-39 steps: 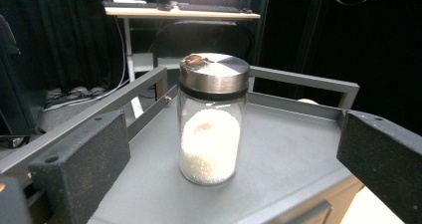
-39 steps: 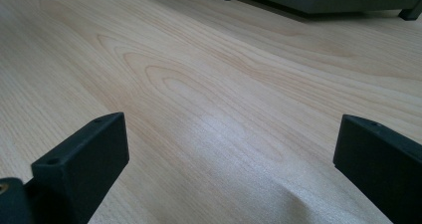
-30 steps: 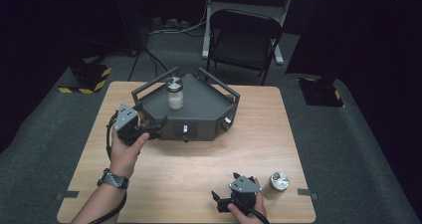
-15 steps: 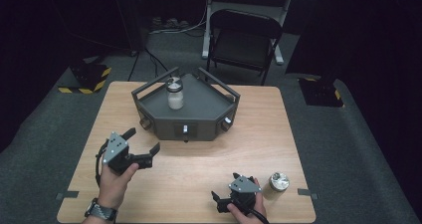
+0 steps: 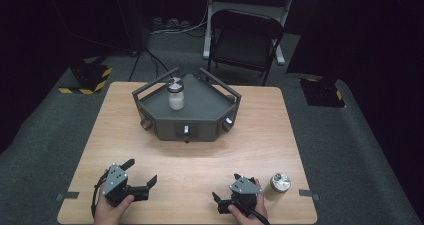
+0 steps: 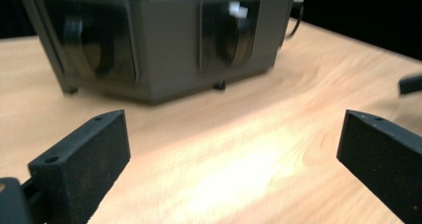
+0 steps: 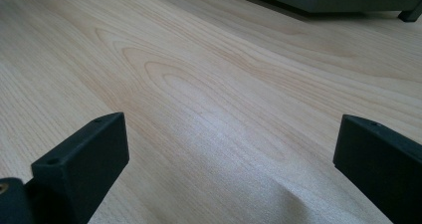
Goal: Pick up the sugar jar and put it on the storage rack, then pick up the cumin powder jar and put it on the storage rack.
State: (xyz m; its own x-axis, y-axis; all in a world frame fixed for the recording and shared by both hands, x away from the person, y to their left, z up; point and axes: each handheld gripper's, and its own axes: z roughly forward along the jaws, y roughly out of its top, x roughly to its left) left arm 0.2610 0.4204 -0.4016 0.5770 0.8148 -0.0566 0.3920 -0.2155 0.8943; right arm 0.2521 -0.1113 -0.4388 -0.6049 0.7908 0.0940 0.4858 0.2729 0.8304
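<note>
A dark grey angular fixture (image 5: pixel 200 116) with knobs on its front faces stands at the table's middle back. On its top stands a glass jar (image 5: pixel 175 95) with white contents and a metal lid. My left gripper (image 5: pixel 140 172) rests near the front left of the table, open and holding nothing, aimed toward the fixture (image 6: pixel 164 40). In the left gripper view its jaws spread wide over bare wood (image 6: pixel 234 134). My right gripper (image 5: pixel 218 203) lies at the front right, open, pointing left across the wood (image 7: pixel 229 134). A small metal-lidded jar (image 5: pixel 279 184) stands just right of the right hand.
The wooden table (image 5: pixel 260 135) has its front edge close behind both hands. A folding chair (image 5: pixel 245 37) stands beyond the far edge. Yellow-black striped blocks (image 5: pixel 90 77) lie on the floor at the left.
My left gripper has drawn back from the fixture's left front face to the table's front left, staying open. The right gripper has not moved.
</note>
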